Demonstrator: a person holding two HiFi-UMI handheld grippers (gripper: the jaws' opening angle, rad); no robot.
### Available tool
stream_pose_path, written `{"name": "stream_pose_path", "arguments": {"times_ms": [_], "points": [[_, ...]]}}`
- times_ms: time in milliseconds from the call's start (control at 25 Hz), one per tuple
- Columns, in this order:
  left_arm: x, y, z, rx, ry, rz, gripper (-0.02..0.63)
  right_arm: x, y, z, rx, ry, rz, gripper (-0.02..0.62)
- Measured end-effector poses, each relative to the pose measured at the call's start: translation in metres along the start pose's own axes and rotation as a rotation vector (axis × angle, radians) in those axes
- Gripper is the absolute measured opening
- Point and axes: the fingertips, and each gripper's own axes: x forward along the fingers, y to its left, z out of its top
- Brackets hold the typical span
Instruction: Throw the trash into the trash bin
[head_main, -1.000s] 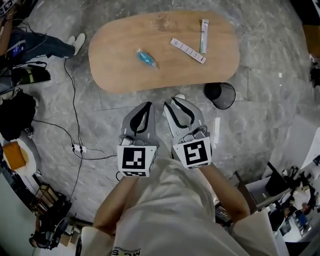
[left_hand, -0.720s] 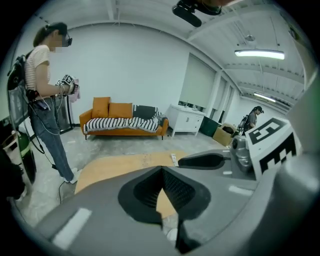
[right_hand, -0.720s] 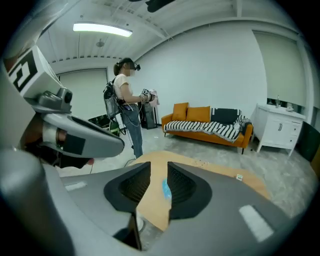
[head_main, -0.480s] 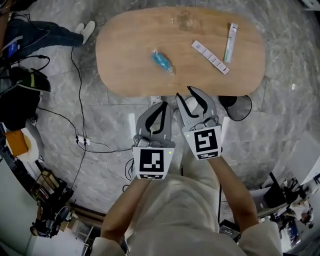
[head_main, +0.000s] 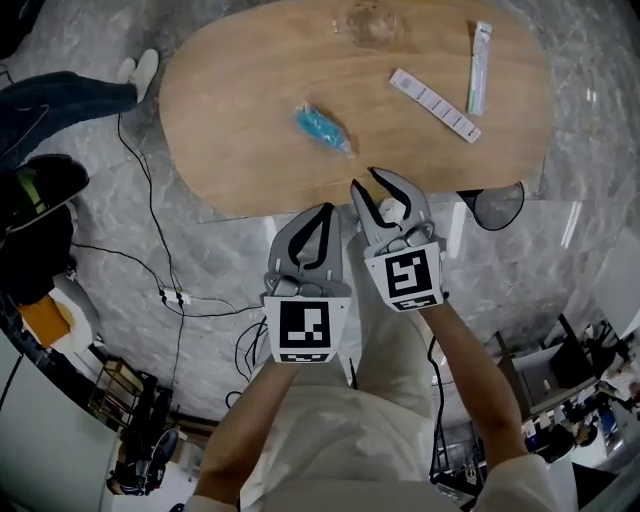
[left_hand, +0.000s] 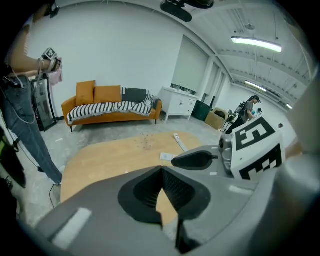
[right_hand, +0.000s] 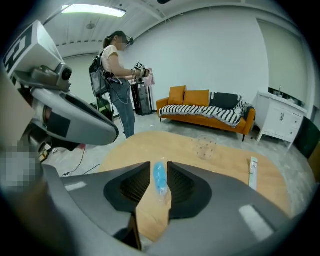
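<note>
Table nearer than before, left hand-held gripper closed, right hand-held gripper closing, slightly apart, empty

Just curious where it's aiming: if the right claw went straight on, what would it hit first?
Likely the blue wrapper on the table, framed between the empty jaws of the right claw, which just closed slightly; depth is unclear.

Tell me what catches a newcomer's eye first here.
The oval wooden table fills the top of the head view, with a blue wrapper near its middle and a white strip and tube toward its right end. At its near edge are the left gripper and right gripper, each with a marker cube; the right's jaws have just been closing, nothing between them. A black bin peeks from under the table's right edge.
</note>
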Motion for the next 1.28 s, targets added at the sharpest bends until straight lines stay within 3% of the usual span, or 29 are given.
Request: {"name": "stream_pose_path", "arguments": {"times_ms": [120, 680, 960, 1040, 1160, 1280], "points": [[0.013, 0.007, -0.015, 0.016, 0.025, -0.014, 0.0, 0.022, 0.007, -0.023, -0.031, 0.048, 0.017, 0.167], [0.037, 0.032, -0.057, -0.043, 0.062, -0.02, 0.0, 0.103, 0.003, -0.076, -0.049, 0.134, -0.01, 0.215], [0.042, 0.032, -0.069, -0.013, 0.092, -0.048, 0.0, 0.13, -0.003, -0.101, -0.039, 0.179, -0.017, 0.222], [0.043, 0.034, -0.066, 0.003, 0.086, -0.054, 0.0, 0.134, -0.003, -0.104, -0.034, 0.189, -0.02, 0.199], [0.043, 0.036, -0.068, -0.011, 0.092, -0.047, 0.0, 0.132, -0.001, -0.1, -0.046, 0.179, -0.032, 0.057], [0.041, 0.028, -0.065, -0.011, 0.098, -0.043, 0.0, 0.12, -0.003, -0.094, -0.054, 0.16, -0.033, 0.031]]}}
